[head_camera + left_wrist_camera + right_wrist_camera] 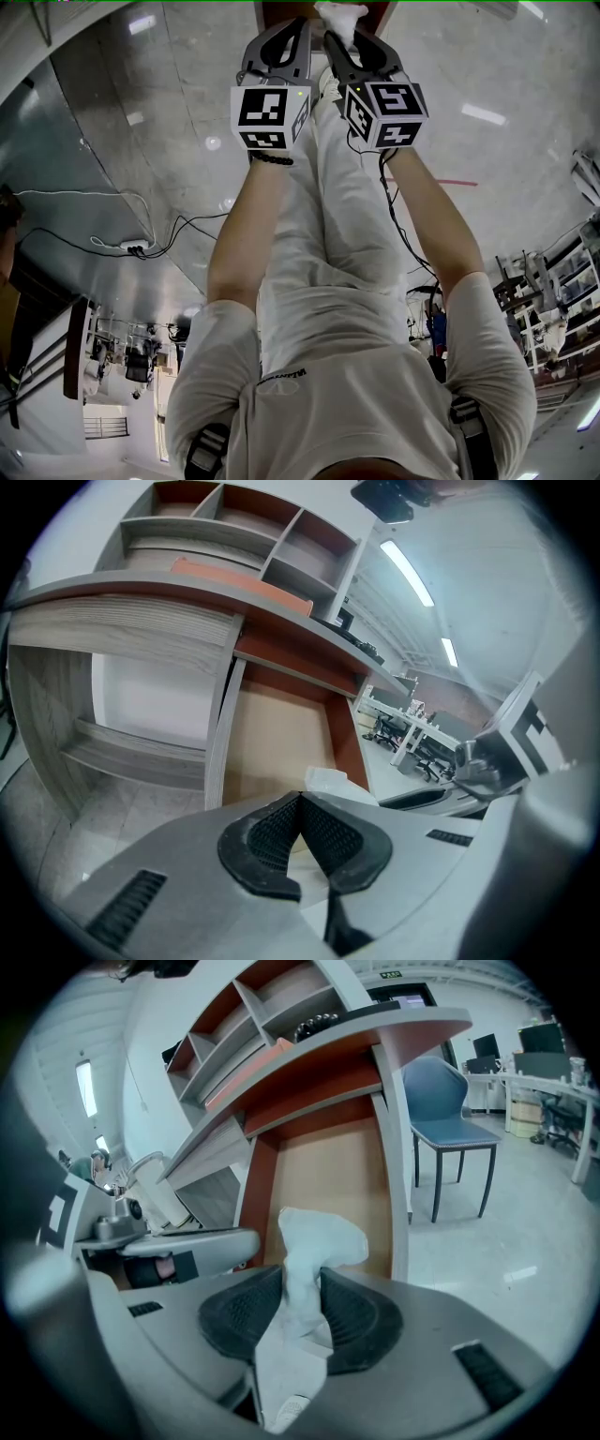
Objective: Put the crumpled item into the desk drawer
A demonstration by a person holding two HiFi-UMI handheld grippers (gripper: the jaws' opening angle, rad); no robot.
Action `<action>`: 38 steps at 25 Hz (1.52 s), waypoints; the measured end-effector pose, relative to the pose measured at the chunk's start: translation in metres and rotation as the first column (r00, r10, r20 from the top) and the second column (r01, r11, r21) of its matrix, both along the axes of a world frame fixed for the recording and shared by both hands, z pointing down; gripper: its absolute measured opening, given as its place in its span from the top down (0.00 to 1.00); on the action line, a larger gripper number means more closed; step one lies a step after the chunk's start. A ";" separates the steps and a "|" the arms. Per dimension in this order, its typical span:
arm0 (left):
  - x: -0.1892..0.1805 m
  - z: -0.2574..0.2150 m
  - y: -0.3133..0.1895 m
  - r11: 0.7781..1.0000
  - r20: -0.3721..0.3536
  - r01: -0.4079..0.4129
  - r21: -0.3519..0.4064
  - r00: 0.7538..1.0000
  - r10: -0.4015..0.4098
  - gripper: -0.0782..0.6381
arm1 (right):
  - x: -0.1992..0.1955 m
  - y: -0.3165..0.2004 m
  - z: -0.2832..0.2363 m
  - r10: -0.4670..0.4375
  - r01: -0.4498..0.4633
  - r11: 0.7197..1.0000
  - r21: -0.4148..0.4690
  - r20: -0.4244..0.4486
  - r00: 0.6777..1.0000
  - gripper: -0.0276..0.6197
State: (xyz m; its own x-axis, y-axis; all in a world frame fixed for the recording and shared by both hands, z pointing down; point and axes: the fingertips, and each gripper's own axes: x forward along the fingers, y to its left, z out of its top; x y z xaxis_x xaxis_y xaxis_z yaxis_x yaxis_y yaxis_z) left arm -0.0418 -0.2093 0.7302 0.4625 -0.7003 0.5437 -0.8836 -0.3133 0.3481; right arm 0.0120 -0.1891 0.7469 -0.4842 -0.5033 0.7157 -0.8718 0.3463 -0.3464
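Right gripper is grasping the wad: both pads are pinching its lower half, and its crumpled white top is sticking out past the jaw tips. Left gripper is sitting clenched, with its jaw tips meeting and nothing between them. It is hanging just beside the right one, and from its own view the wad is peeking over its jaws on the right.

An open drawer with a pale wood bottom is lying ahead of both grippers. The desk top is overhanging the back of the drawer, and a shelf unit is standing on the desk. A blue chair is standing on the floor right of the desk, well apart from the drawer. In the head view a cable is trailing over the floor at left, and the person's legs are filling the middle.

Count: two grippers, two marker cubes, one wad, one drawer, one blue chair.

The wad is showing against the drawer's front end, right of the left gripper. It is probably hanging above the drawer rather than inside its walls, but the head view is catching only a sliver of the drawer at the top edge.
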 end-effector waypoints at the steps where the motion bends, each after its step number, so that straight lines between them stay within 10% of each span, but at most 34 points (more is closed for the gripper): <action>1: 0.000 -0.001 0.000 1.000 0.000 0.000 0.002 1.000 0.000 0.89 | 0.001 0.000 -0.001 0.001 -0.001 1.000 0.001 0.000 1.000 0.76; 38: -0.001 -0.012 0.010 1.000 -0.005 0.000 0.019 1.000 0.000 0.89 | 0.004 0.006 -0.029 0.046 -0.048 0.998 0.050 0.038 0.998 0.64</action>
State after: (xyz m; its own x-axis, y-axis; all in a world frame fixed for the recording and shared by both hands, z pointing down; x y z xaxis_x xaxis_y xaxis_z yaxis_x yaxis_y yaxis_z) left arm -0.0430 -0.1989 0.7180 0.4653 -0.7105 0.5280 -0.8818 -0.3202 0.3462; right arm 0.0164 -0.1831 0.7183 -0.4846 -0.5617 0.6705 -0.8746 0.3230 -0.3616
